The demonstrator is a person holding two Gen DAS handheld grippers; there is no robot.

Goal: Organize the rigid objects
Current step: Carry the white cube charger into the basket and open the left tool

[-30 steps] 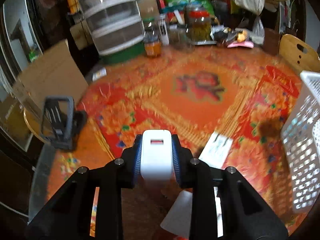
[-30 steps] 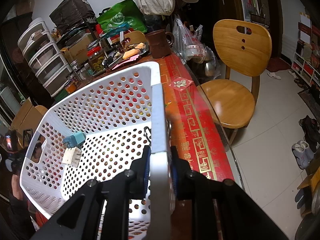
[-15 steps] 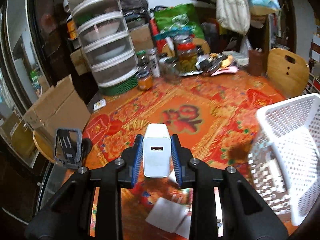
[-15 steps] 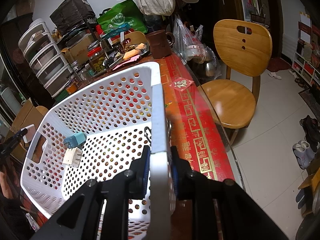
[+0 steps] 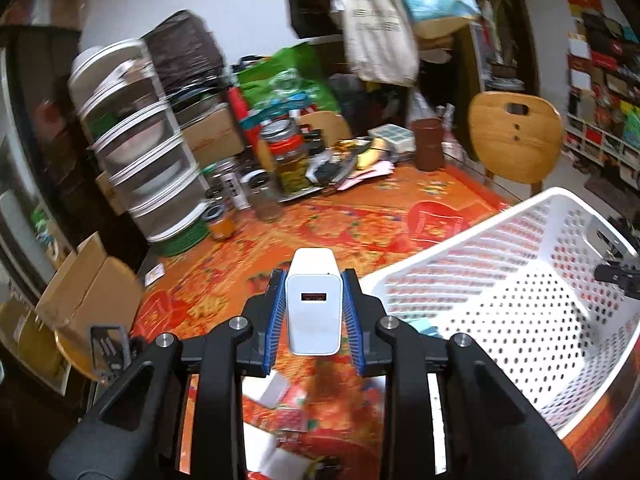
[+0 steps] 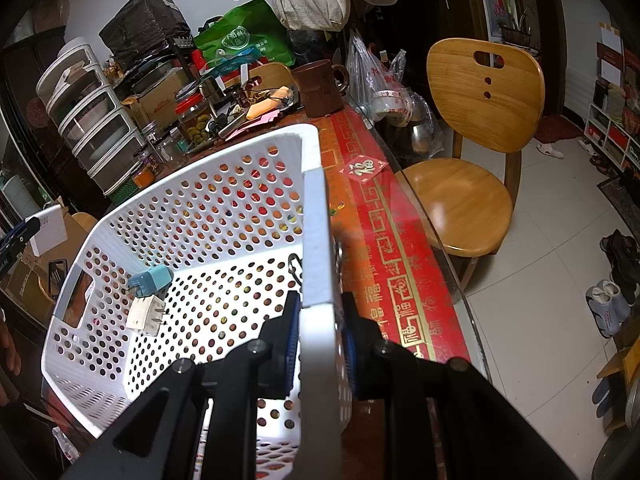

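Note:
A white charger block [image 5: 314,304] is clamped between the blue pads of my left gripper [image 5: 314,314], held in the air above the red patterned tablecloth, just left of the white perforated basket [image 5: 500,280]. My right gripper [image 6: 318,312] is shut on the basket's near rim [image 6: 316,232]. In the basket [image 6: 192,208] lie a blue charger [image 6: 150,280] and a cream plug [image 6: 144,314]. In the right wrist view the white charger [image 6: 50,228] shows at the far left, outside the basket's left wall.
Stacked clear drawers [image 5: 136,152], jars [image 5: 286,160] and clutter fill the table's back. A brown mug [image 6: 322,88] stands behind the basket. A wooden chair [image 6: 476,128] is at the table's right. White papers [image 5: 272,392] lie under the left gripper; a cardboard box [image 5: 88,284] sits left.
My left gripper has risen and swung right with the white charger, so the basket now fills the right of its view. The right gripper and the basket have stayed put.

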